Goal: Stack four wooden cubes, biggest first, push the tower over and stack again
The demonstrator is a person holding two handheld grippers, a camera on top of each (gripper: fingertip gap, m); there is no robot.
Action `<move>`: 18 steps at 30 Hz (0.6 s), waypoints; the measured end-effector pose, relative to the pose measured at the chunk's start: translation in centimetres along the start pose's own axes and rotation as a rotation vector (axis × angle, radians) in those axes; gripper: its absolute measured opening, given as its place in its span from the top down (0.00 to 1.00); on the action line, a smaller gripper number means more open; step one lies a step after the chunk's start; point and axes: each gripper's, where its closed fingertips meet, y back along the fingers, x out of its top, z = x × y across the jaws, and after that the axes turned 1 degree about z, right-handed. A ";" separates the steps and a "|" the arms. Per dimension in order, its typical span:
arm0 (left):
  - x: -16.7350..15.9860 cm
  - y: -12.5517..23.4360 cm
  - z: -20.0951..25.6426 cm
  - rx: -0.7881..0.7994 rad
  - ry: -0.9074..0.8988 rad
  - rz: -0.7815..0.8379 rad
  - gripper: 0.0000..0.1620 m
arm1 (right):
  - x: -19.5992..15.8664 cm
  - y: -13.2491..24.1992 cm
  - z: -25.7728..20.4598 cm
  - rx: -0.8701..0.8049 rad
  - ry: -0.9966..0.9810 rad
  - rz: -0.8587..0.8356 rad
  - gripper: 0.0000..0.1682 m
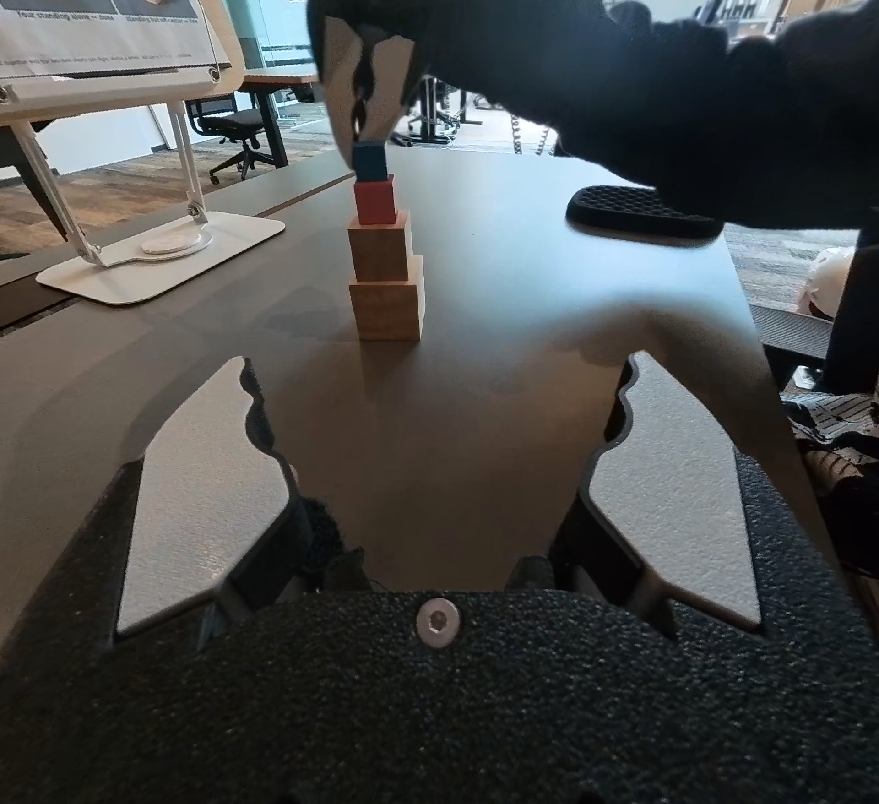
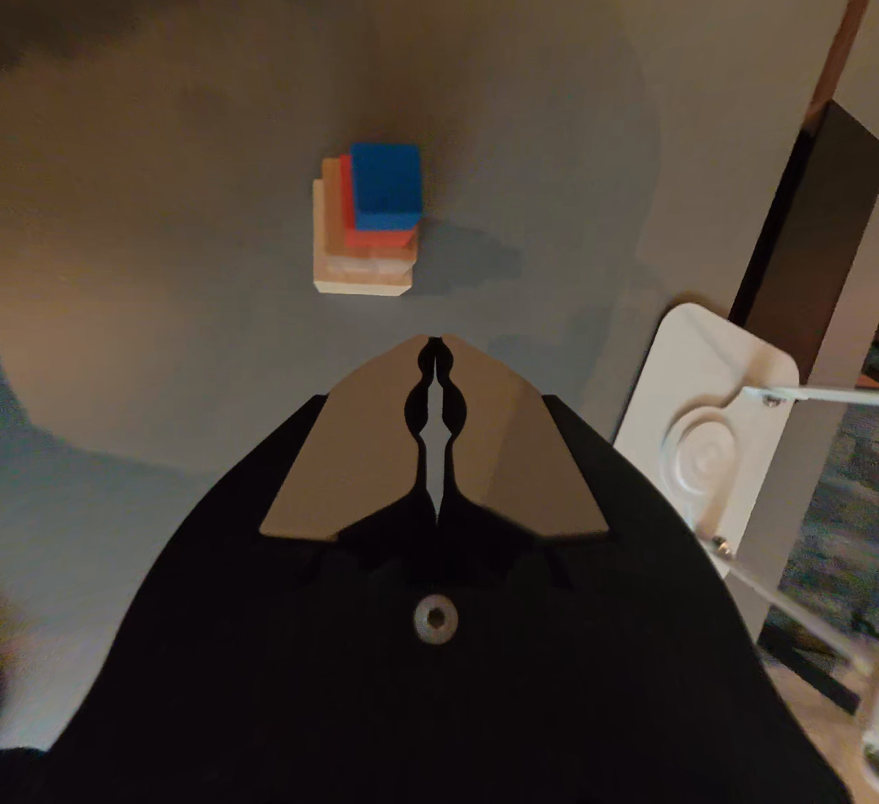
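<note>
Right wrist view looks down: the right gripper (image 2: 435, 339), fingers pinched together and empty, hovers beside the blue cube (image 2: 386, 185) topping the tower, while the left gripper (image 1: 437, 400) waits spread wide, farther away.

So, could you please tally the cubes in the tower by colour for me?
Blue cube: 1
Red cube: 1
Brown wood cube: 1
Pale wood cube: 1
Total: 4 cubes, all stacked.

tower (image 1: 384, 253) mid-table | white stand (image 1: 161, 258) left | table (image 1: 547, 305) right free
</note>
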 end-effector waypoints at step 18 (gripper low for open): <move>-0.1 -0.1 0.4 -0.024 -0.006 -0.010 0.15 | 5.9 -5.9 0.9 0.323 -0.199 -0.688 1.00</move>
